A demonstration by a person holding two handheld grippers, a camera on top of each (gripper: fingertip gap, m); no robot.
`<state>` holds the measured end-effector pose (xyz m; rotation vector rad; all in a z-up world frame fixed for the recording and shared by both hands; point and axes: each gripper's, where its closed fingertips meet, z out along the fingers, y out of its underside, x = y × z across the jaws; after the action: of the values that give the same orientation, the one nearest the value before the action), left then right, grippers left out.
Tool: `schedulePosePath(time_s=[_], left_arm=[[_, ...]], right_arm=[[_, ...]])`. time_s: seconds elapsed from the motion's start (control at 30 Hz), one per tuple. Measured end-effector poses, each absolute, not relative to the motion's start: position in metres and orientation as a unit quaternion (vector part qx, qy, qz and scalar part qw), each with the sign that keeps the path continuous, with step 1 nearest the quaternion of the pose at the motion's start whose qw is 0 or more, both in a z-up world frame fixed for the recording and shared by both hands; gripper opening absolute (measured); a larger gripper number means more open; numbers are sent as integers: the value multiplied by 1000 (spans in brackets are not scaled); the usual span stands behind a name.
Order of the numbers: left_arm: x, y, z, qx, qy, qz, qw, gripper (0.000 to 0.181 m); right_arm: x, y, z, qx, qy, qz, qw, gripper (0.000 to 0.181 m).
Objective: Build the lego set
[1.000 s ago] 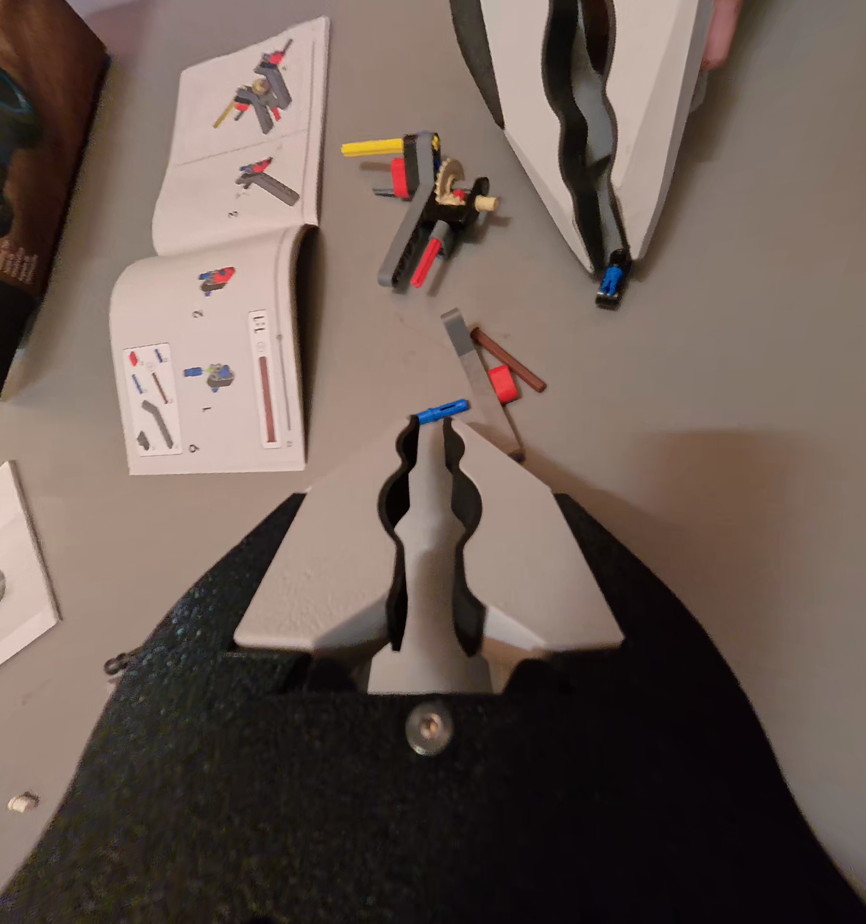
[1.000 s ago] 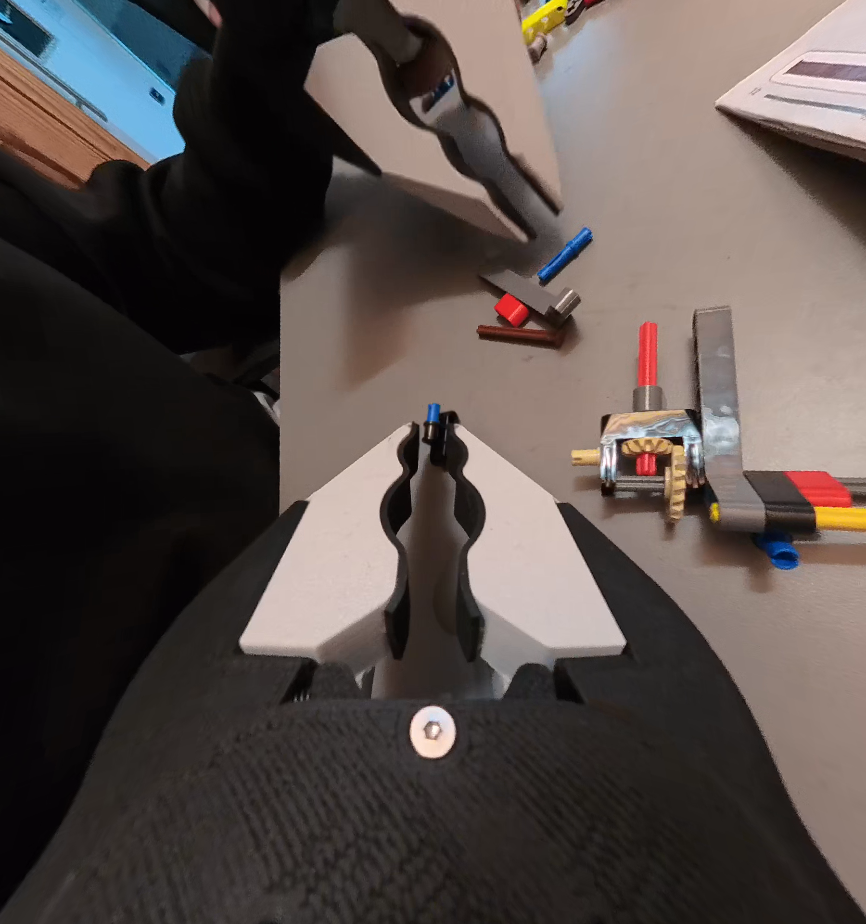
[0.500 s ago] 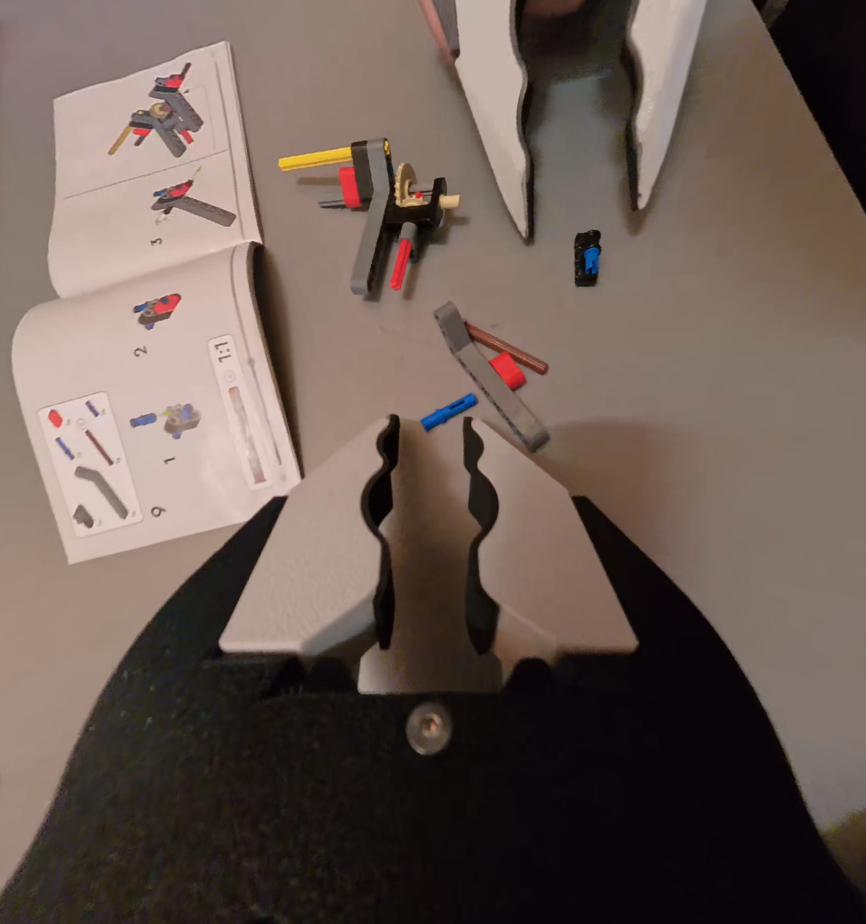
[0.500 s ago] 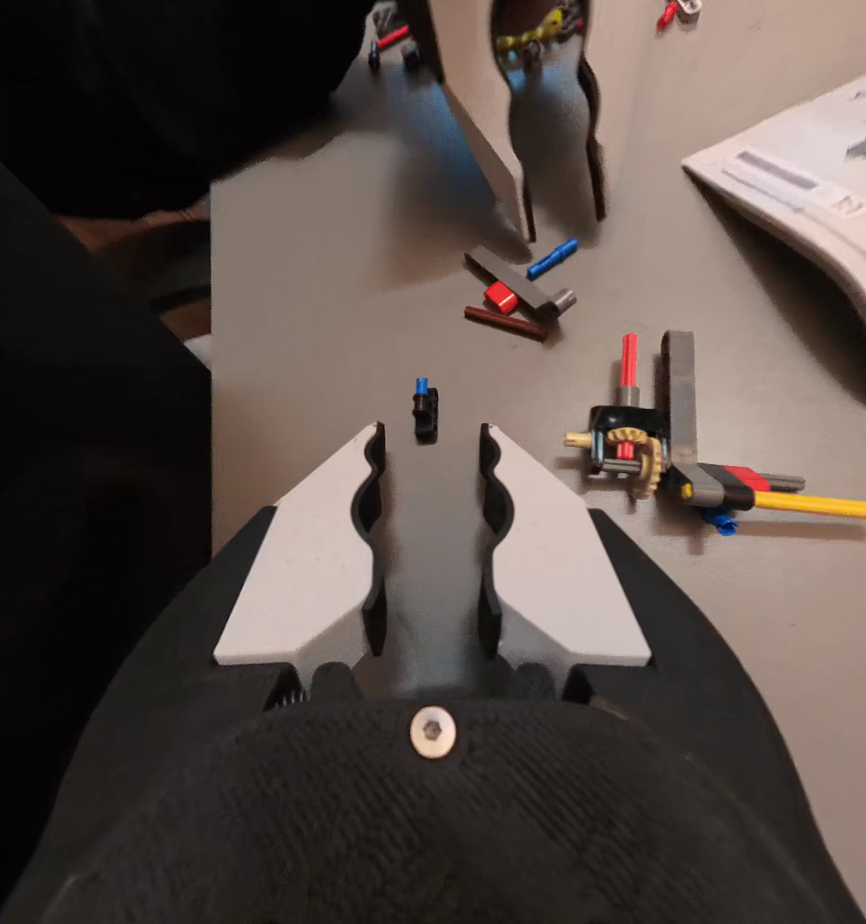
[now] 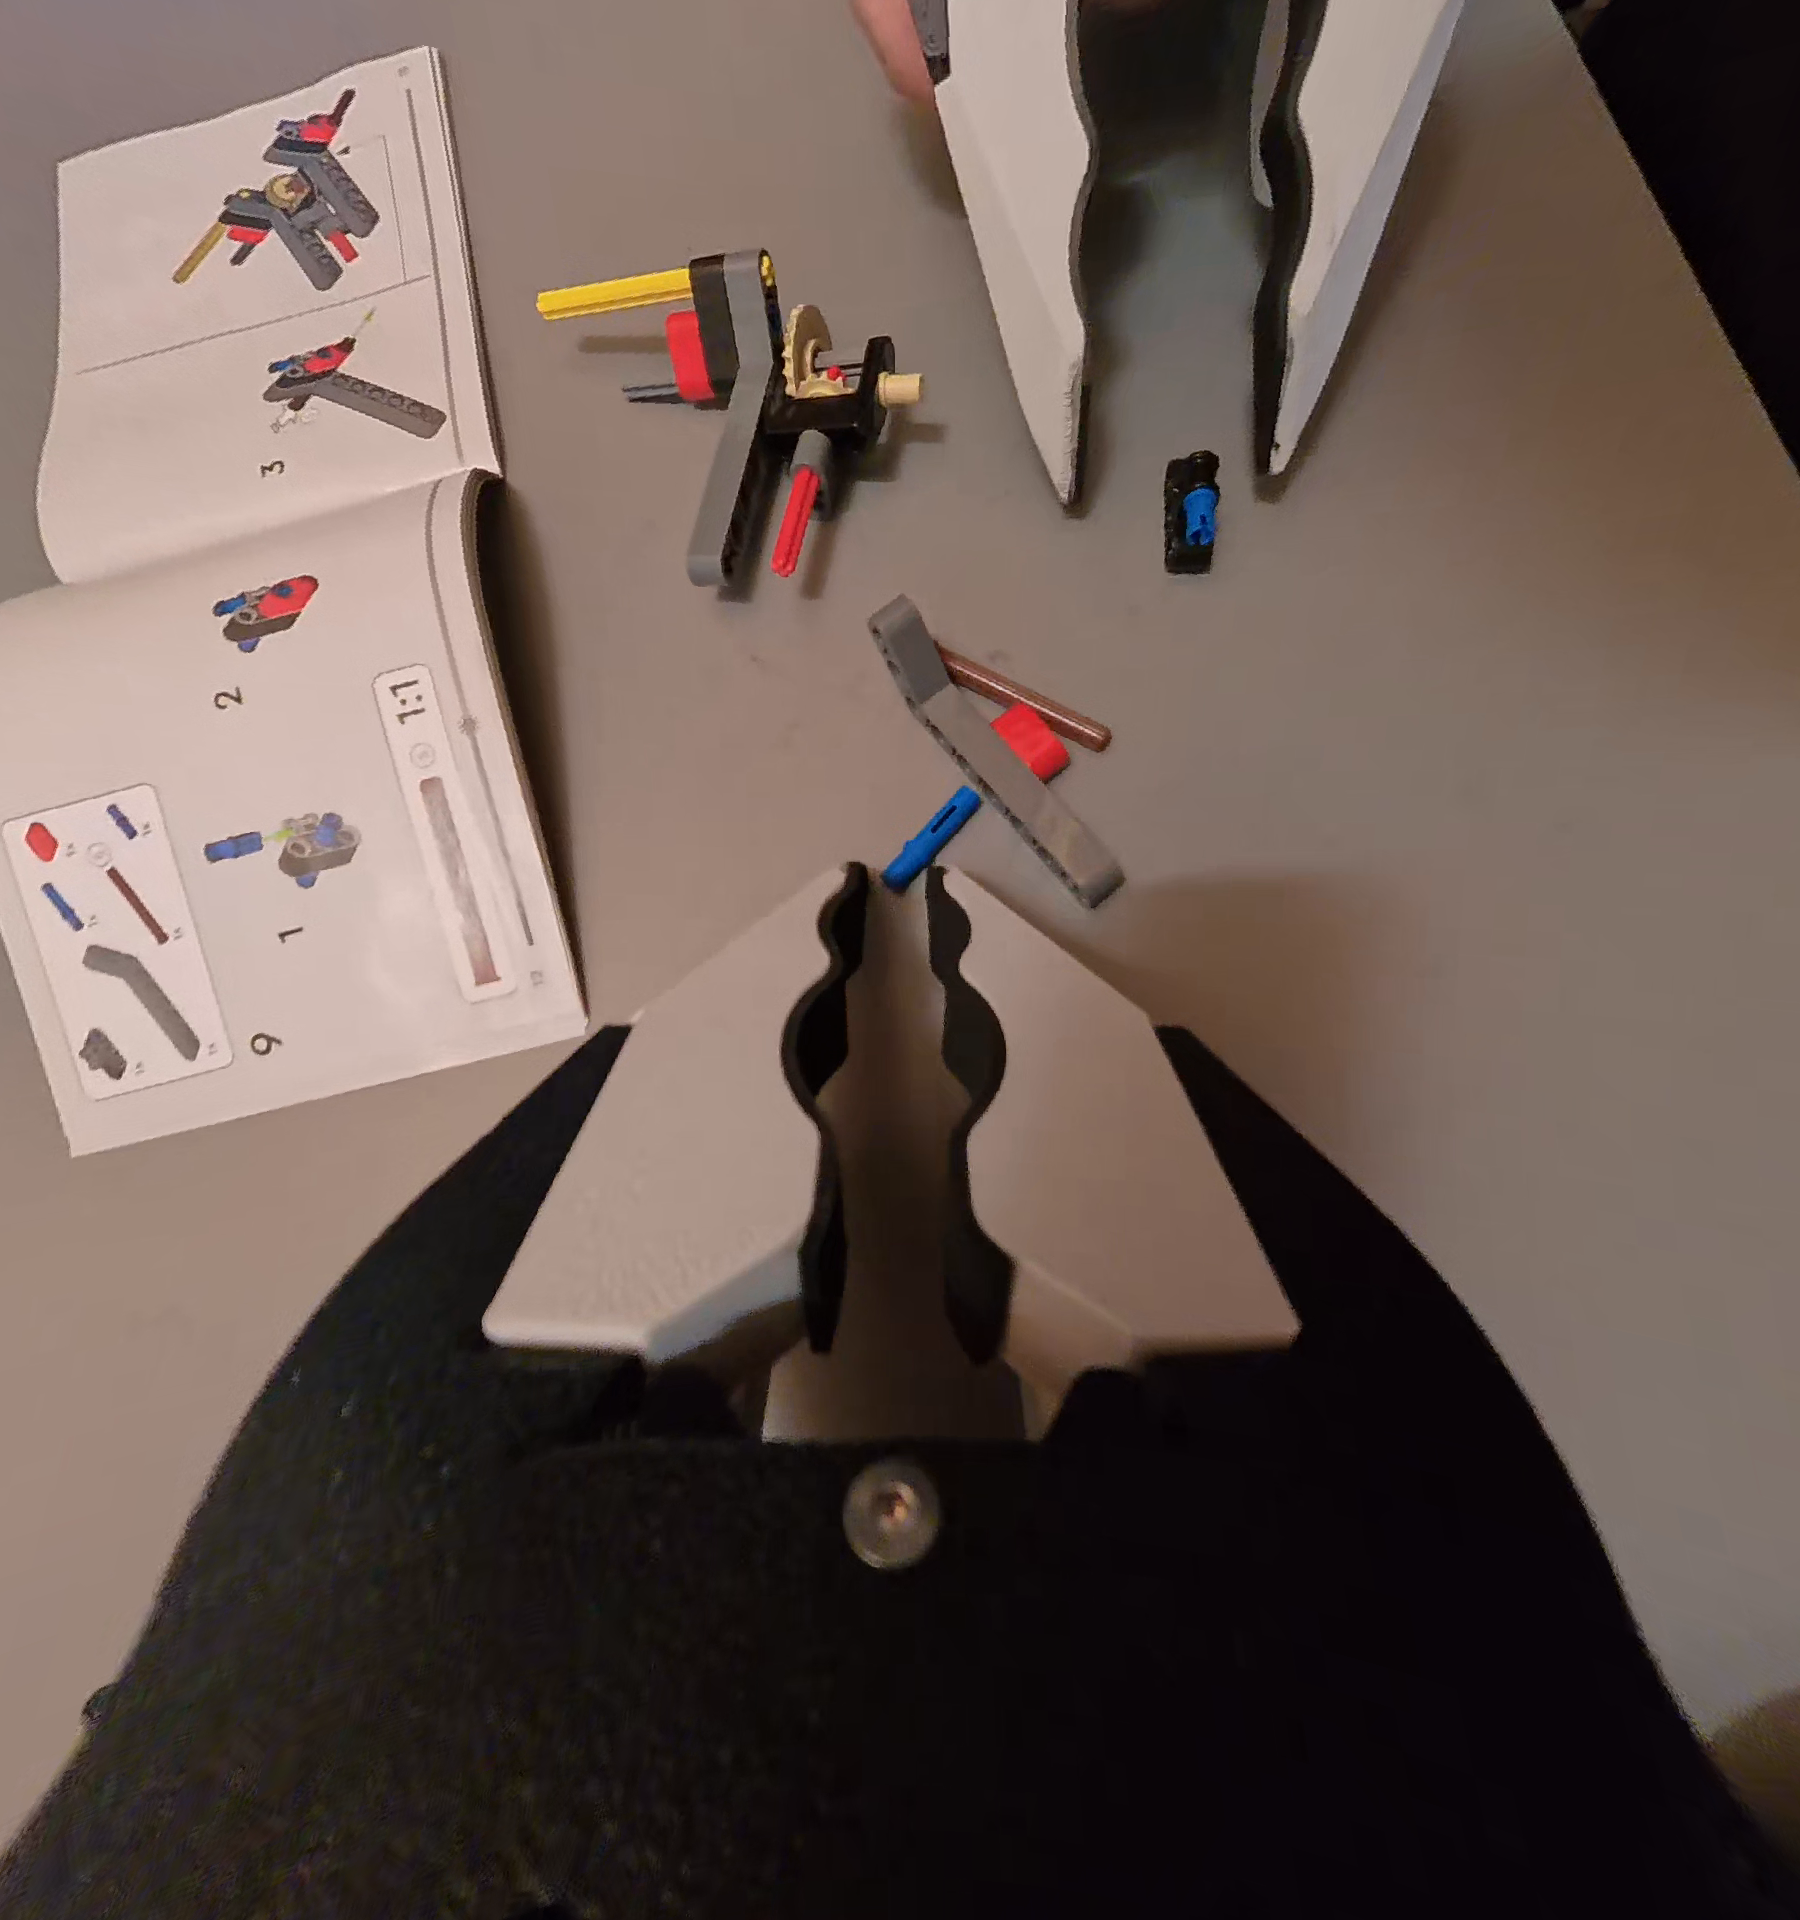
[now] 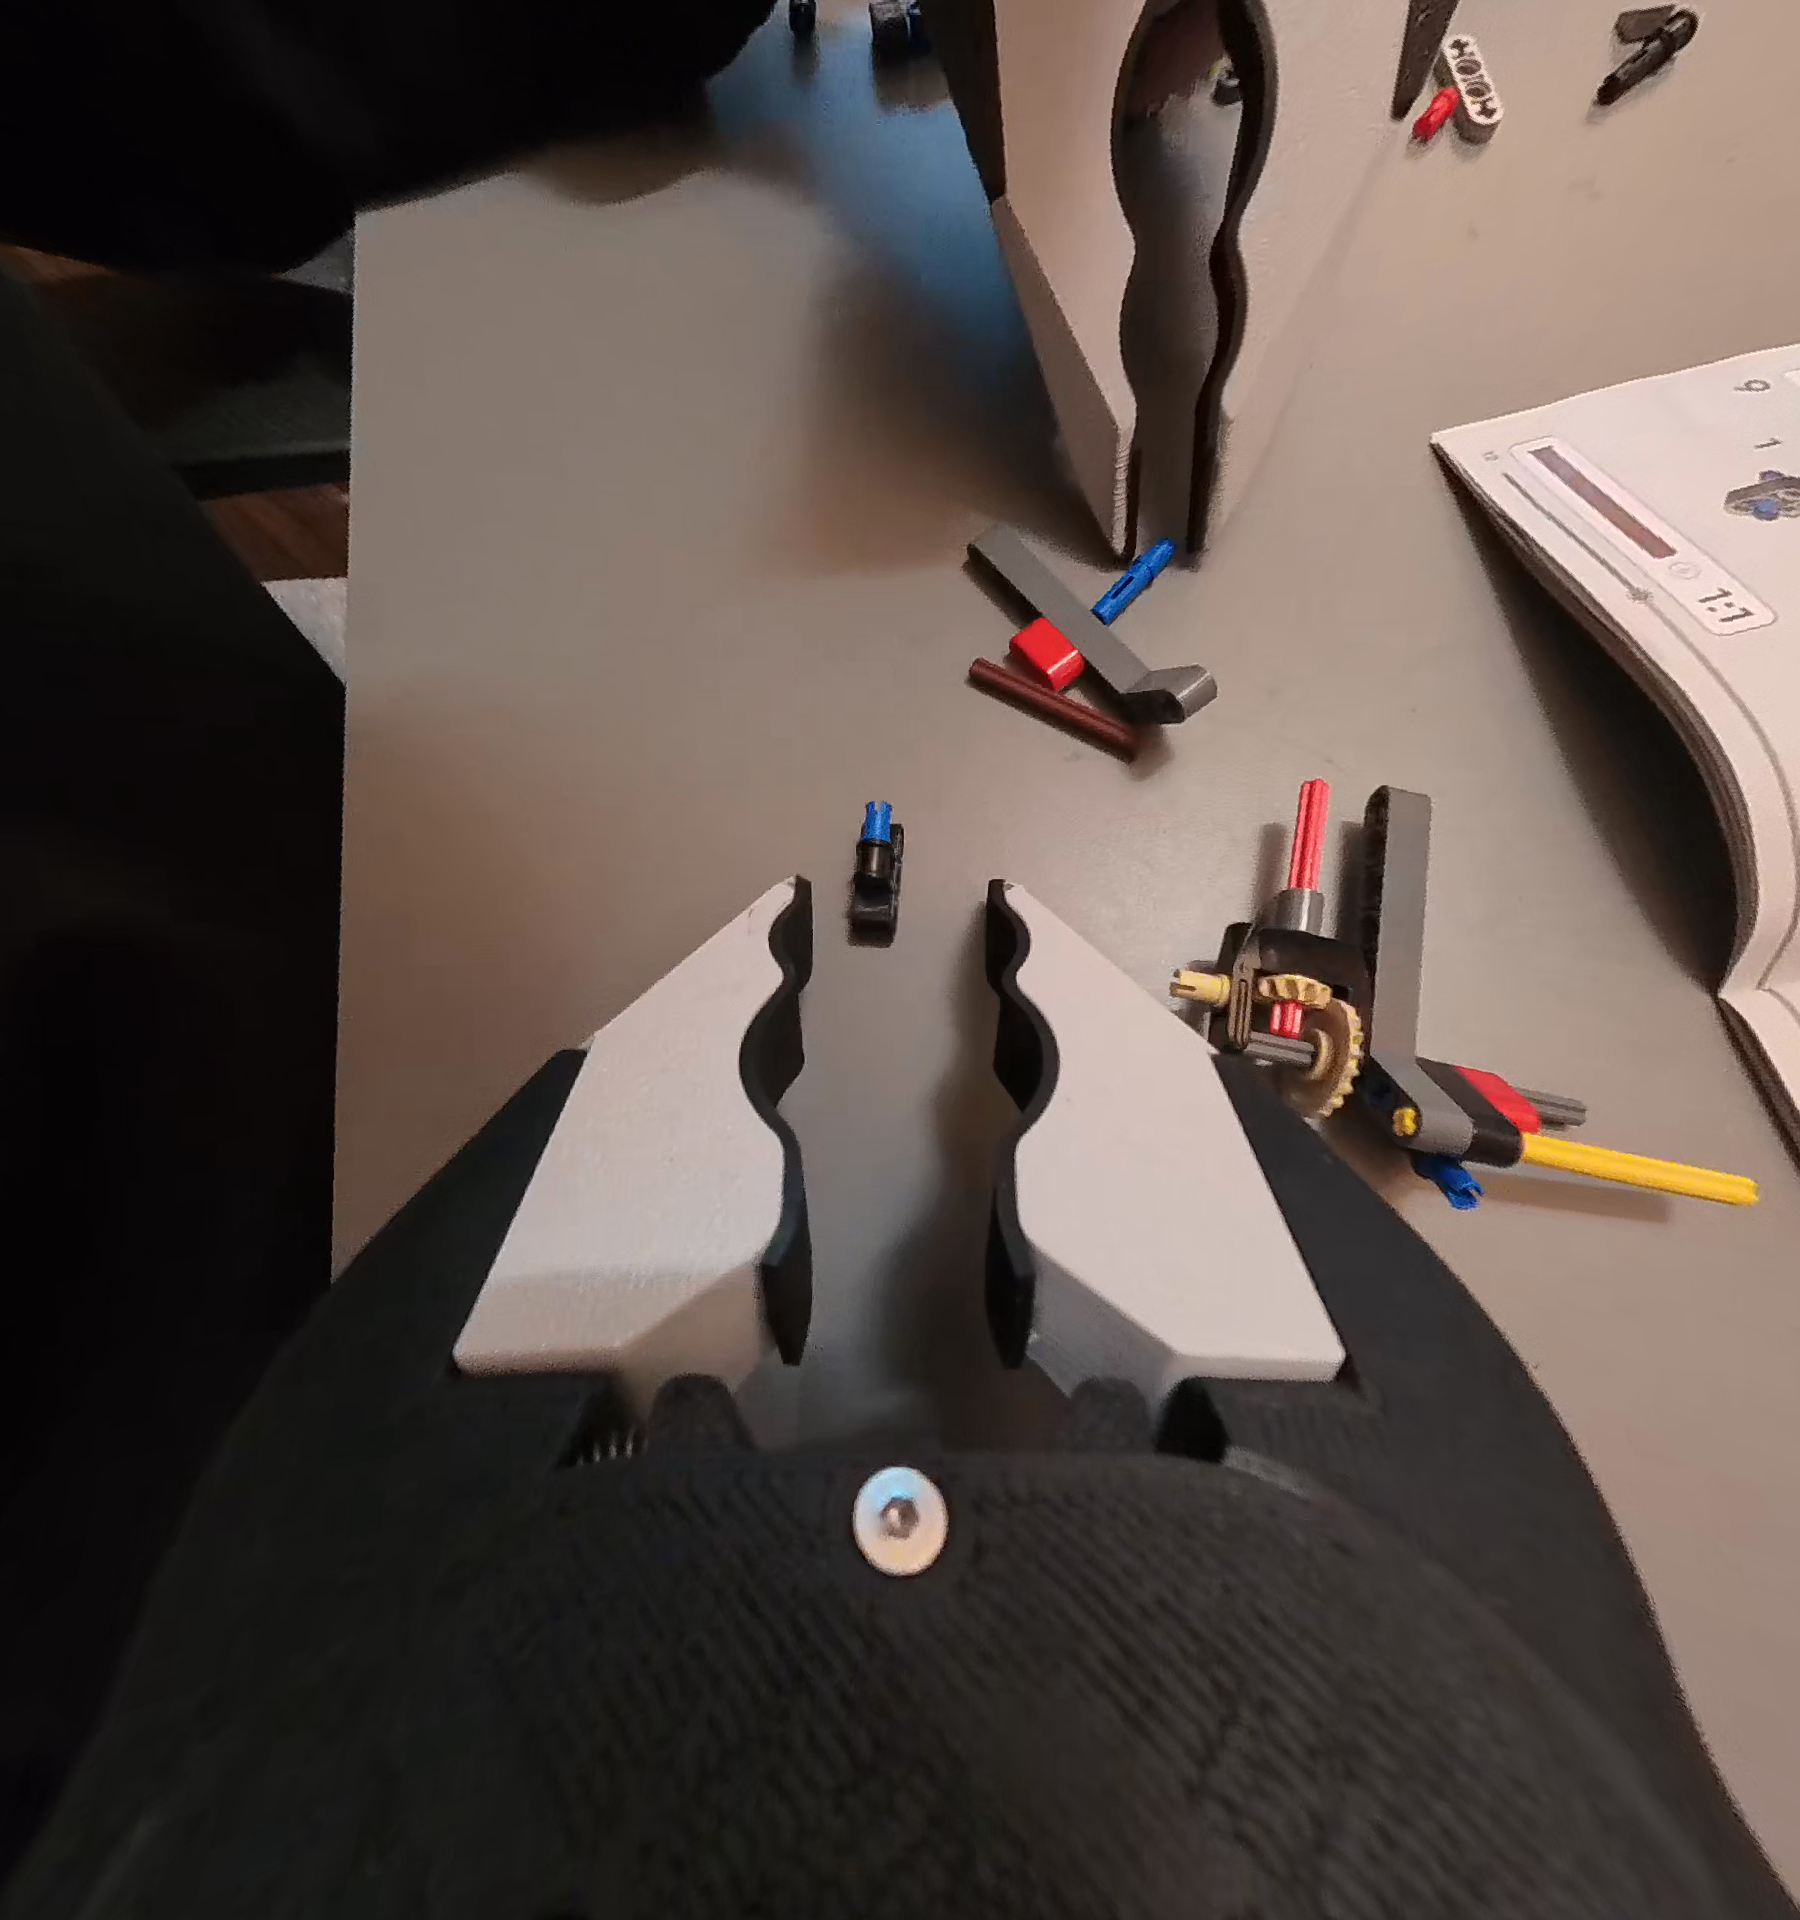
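My left gripper (image 5: pixel 894 876) is narrowly open; its tips straddle the near end of a blue pin (image 5: pixel 929 834) that lies on the grey table against a grey bent beam (image 5: pixel 989 748). A red piece (image 5: pixel 1029 740) and a brown axle (image 5: pixel 1031 701) lie beside the beam. My right gripper (image 6: pixel 896 894) is open and empty; a black connector with a blue pin in it (image 6: pixel 878 873) lies on the table between its tips. The part-built assembly (image 5: pixel 771 405) with yellow and red axles and tan gears lies to the right of my right gripper (image 6: pixel 1343 1018).
An open instruction booklet (image 5: pixel 252 623) lies left of the parts and also shows in the right wrist view (image 6: pixel 1654 623). A few loose pieces (image 6: pixel 1467 78) lie at the far side. The table's edge (image 6: pixel 345 727) runs close on the left of my right gripper. Across from one pair of fingers to the other is roughly 9 cm.
Both grippers let go of their pieces, which now lie on the table. Since then my left gripper has narrowed again around the blue pin's end. My right gripper stays open.
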<state>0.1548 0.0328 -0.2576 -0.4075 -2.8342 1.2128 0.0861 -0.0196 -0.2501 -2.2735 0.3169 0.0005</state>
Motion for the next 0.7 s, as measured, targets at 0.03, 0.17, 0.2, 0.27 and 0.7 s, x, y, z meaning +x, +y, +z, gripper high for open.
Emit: schedulePosePath(time_s=[0.03,0.17,0.2,0.27,0.7], left_arm=[[155,33,-258,-130,-912,390,17,9],[155,32,-257,-138,-911,388,8,12],[155,31,-257,-142,-910,389,3,14],[155,29,-257,-147,-908,393,0,17],[148,31,-258,-124,-908,397,43,2]], right_arm=[[86,-19,-250,-903,125,-3,411,31],[89,-18,-249,-898,131,-10,420,31],[90,-17,-247,-895,132,-13,426,31],[92,-15,-243,-889,133,-19,438,31],[85,-19,-248,-910,62,-30,408,28]])
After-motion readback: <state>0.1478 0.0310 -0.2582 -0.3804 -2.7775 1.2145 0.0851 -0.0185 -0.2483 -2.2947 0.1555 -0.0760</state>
